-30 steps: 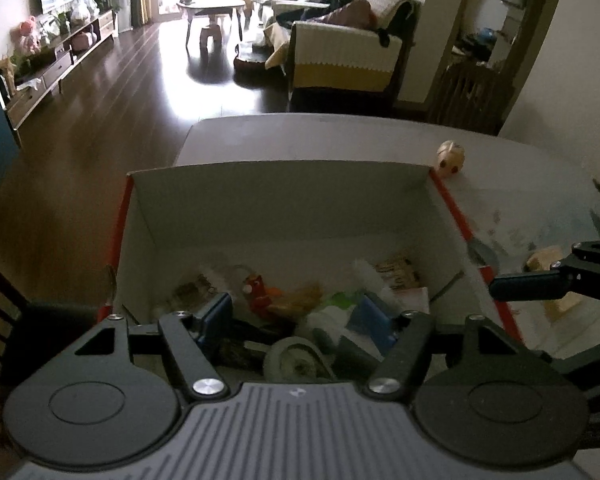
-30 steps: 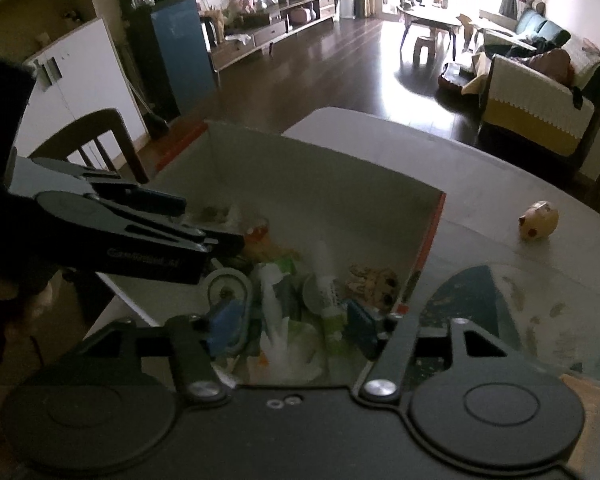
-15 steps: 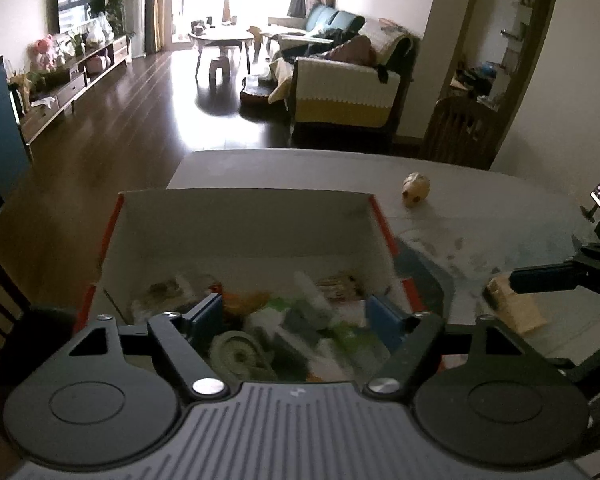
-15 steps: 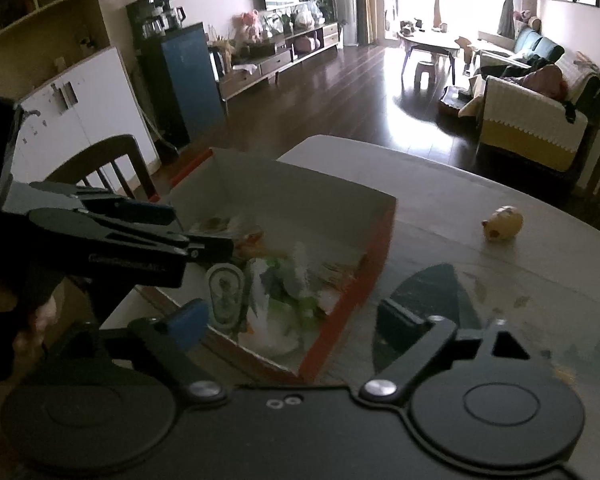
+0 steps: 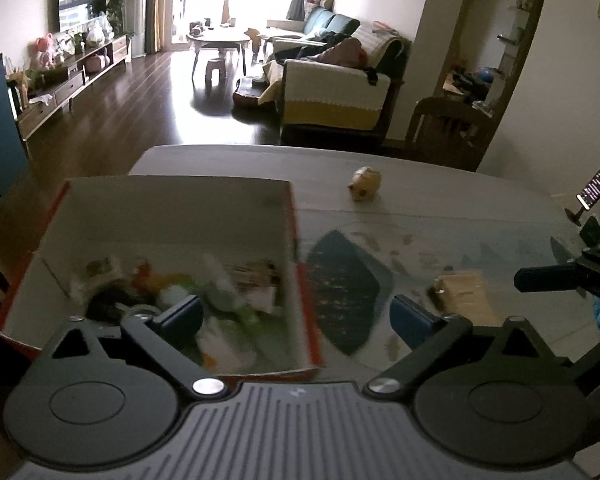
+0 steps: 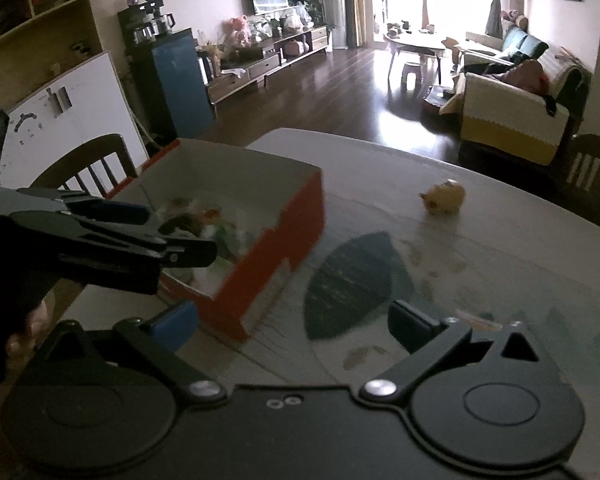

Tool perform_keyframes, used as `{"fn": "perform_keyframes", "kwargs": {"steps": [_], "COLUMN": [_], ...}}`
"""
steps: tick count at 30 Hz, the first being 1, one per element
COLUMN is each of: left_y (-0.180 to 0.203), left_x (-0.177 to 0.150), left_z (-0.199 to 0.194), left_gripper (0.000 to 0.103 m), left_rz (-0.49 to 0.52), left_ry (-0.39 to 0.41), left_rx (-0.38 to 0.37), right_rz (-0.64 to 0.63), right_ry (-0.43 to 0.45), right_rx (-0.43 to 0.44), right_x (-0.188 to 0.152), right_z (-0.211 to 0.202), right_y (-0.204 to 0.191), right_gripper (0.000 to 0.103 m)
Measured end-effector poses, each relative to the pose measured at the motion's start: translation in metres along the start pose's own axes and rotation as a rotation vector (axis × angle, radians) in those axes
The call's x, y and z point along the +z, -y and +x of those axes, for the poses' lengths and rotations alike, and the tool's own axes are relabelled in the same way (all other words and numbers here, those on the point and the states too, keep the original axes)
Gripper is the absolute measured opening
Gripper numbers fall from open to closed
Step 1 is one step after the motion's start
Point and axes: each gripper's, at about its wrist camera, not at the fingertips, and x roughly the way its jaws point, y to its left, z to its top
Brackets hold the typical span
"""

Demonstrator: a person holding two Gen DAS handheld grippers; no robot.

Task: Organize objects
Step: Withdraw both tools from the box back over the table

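Note:
An open cardboard box (image 5: 172, 208) with red outer walls (image 6: 284, 232) sits at the table's left end, holding several small jumbled toys and packets (image 5: 220, 296). My left gripper (image 5: 296, 316) is open and empty, above the box's near right corner. My right gripper (image 6: 292, 322) is also open and empty, over the table to the right of the box. A small tan pig-shaped toy (image 5: 365, 183) (image 6: 444, 196) lies on the table beyond. A pale wooden block (image 5: 464, 296) lies on the table at right.
A dark leaf-shaped pattern (image 5: 344, 284) marks the tabletop (image 6: 500, 248). A phone on a stand (image 5: 594, 190) is at the far right edge. A wooden chair (image 6: 88, 164) stands behind the box. A hand (image 6: 24, 320) holds the left gripper.
Both grippers have pulled back and shifted right, away from inside the box. The right gripper has left the box and is now over the bare table.

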Motion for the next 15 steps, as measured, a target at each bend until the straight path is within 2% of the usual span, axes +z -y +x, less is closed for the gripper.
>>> {"fn": "perform_keyframes", "kwargs": {"steps": [15], "left_y": [0.101], "left_x": [-0.011], "left_z": [0.039], "left_gripper": [0.102], "left_rz": [0.058], "left_ry": [-0.026], "left_rx": [0.032], "right_rz": [0.056], "right_ry": [-0.033], "right_rx": [-0.068], "right_x": [-0.053], "right_z": [-0.021], "right_y": [0.096], "right_gripper": [0.102]}}
